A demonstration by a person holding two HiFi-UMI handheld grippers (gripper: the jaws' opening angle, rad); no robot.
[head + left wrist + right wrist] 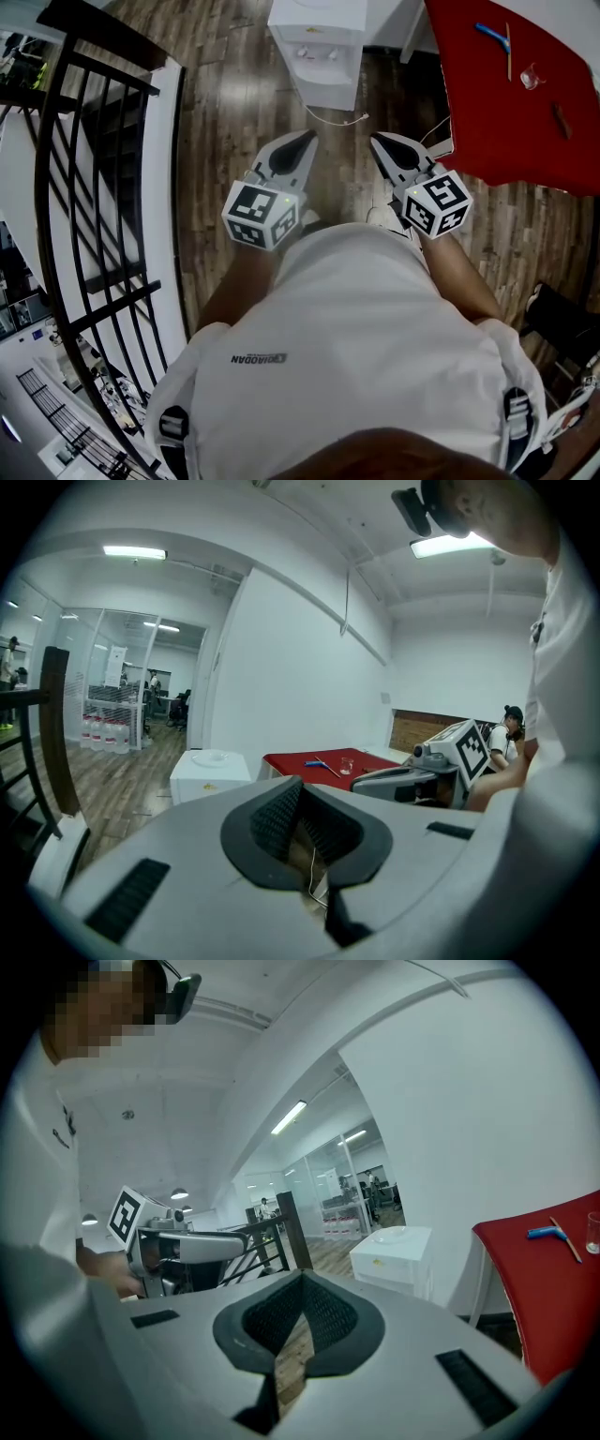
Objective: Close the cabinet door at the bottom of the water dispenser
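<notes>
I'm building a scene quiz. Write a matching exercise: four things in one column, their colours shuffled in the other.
Things:
1. dispenser
2. table
3. railing
4. floor

Colours:
a. red
b. black
c. white
d. wood brown

Pairs: 1-c, 2-a, 3-b, 4-d

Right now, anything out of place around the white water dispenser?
A thin white cord lies loose on the brown wooden floor just in front of the white water dispenser. Nothing else stands out; its bottom door cannot be made out.
</notes>
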